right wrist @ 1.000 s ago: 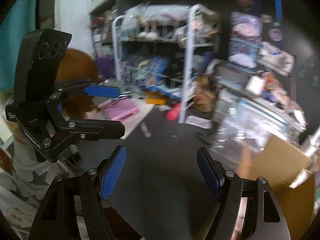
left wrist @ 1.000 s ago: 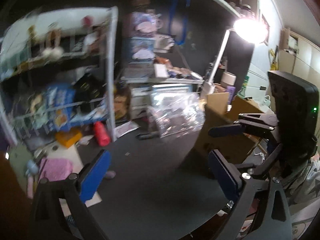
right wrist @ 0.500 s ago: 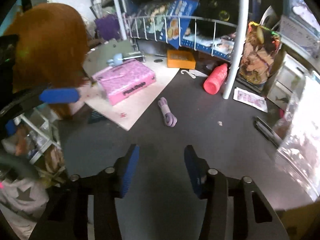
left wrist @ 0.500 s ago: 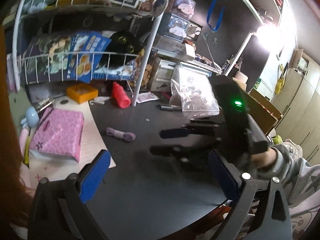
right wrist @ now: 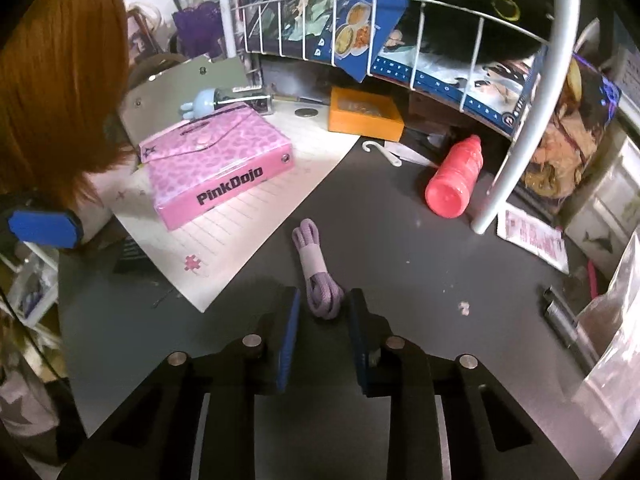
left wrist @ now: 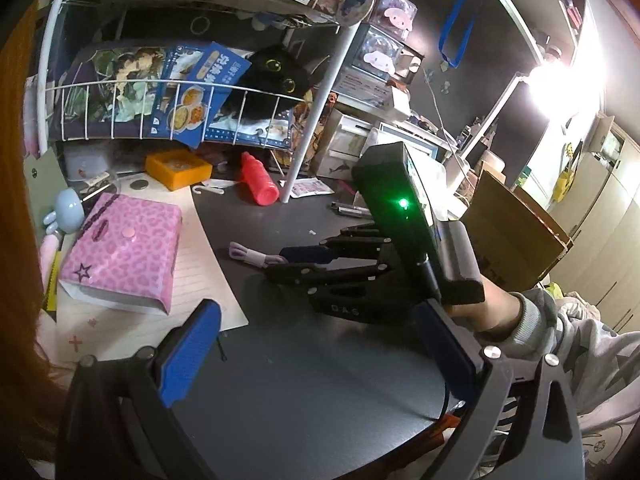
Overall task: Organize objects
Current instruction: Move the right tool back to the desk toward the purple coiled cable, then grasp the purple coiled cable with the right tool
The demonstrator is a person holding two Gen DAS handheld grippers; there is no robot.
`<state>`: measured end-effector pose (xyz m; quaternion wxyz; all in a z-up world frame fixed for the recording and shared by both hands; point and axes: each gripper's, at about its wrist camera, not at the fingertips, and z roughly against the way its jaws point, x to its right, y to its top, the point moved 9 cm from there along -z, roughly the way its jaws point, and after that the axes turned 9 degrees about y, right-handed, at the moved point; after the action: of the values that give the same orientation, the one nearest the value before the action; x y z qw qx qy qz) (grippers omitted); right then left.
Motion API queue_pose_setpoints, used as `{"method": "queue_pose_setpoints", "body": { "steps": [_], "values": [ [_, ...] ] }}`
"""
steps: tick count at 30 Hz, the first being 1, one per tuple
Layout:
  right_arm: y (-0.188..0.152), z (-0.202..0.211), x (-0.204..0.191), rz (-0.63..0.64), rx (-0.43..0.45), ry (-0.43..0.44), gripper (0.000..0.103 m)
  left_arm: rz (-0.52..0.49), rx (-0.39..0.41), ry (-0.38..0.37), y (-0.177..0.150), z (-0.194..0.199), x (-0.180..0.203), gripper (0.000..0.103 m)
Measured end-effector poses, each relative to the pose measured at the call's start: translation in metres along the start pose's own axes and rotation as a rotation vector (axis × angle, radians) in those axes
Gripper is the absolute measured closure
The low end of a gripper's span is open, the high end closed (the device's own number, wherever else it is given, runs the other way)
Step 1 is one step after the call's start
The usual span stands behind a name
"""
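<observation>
A coiled lilac cord [right wrist: 316, 276] with a pale band lies on the dark desk [right wrist: 400, 264]; it also shows in the left wrist view [left wrist: 250, 255]. My right gripper [right wrist: 324, 320] sits low over the desk, its jaws partly closed and standing either side of the cord's near end, not clamped on it. The right gripper also shows in the left wrist view [left wrist: 308, 258]. My left gripper [left wrist: 316, 352] is wide open and empty, above the desk's near part. A pink leopard-print box [right wrist: 216, 164] lies on lined paper [right wrist: 240, 232] at the left.
A red bottle [right wrist: 456, 180] lies by the white wire rack's leg [right wrist: 516, 136]. An orange tray [right wrist: 364, 114] sits under the rack. A clear plastic bag [right wrist: 612, 332] and a black pen [right wrist: 568, 320] are at the right. A cardboard box [left wrist: 512, 232] stands at the far right.
My right gripper has moved forward and down to the lilac cord and its jaws have narrowed around it. My left gripper has stayed open and shifted slightly closer to the desk.
</observation>
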<state>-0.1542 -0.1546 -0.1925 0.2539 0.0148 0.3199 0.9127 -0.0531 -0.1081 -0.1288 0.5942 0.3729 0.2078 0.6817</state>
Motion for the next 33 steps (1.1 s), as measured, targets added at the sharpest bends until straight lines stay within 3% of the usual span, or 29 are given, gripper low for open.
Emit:
{"method": "queue_pose_setpoints", "body": {
  "steps": [4,12,21,33],
  "values": [
    [0.000,0.000,0.001,0.025,-0.003,-0.025,0.092,0.000,-0.001,0.004,0.002,-0.001,0.000,0.006],
    [-0.013,0.038,-0.014,0.051,0.046,-0.013,0.093,-0.006,0.004,-0.007,0.006,-0.002,0.005,0.007],
    [-0.025,0.116,-0.048,0.107,0.124,0.030,0.093,-0.039,0.032,-0.110,0.017,0.006,0.037,0.042],
    [-0.043,0.194,-0.063,0.165,0.211,-0.065,0.093,-0.101,0.087,-0.226,0.042,0.025,0.099,0.065]
  ]
}}
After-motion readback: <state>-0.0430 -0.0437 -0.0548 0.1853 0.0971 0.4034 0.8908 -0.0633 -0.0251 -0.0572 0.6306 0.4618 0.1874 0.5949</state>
